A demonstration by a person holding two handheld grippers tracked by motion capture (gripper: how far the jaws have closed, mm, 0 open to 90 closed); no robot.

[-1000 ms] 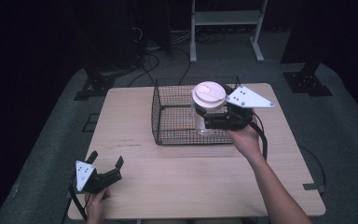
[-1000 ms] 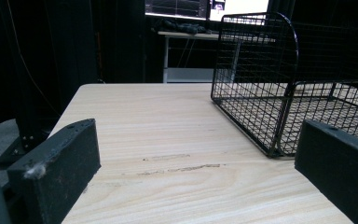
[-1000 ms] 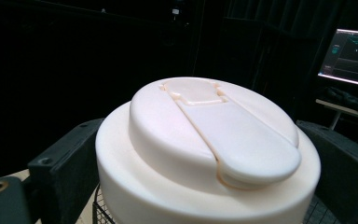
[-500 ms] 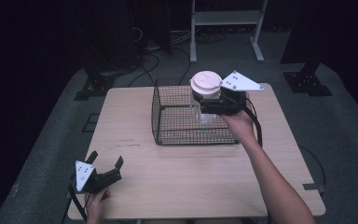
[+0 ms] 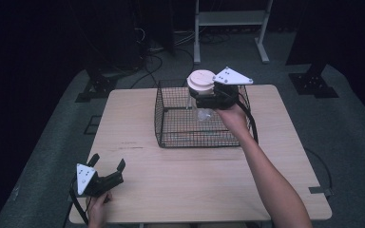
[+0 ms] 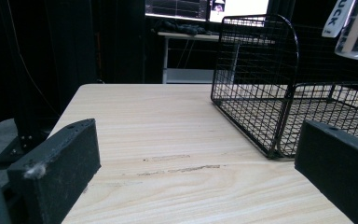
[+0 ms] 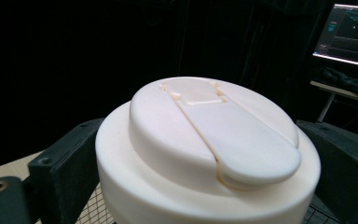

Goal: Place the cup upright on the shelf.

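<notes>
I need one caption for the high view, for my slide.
Right gripper holds a white-lidded jar above the wire basket.

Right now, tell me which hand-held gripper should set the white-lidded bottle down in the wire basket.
Right. The right hand-held gripper already clamps the bottle just under its white lid, directly above the wire basket. The left hand-held gripper rests open and empty at the table's near left corner, far from both.
</notes>
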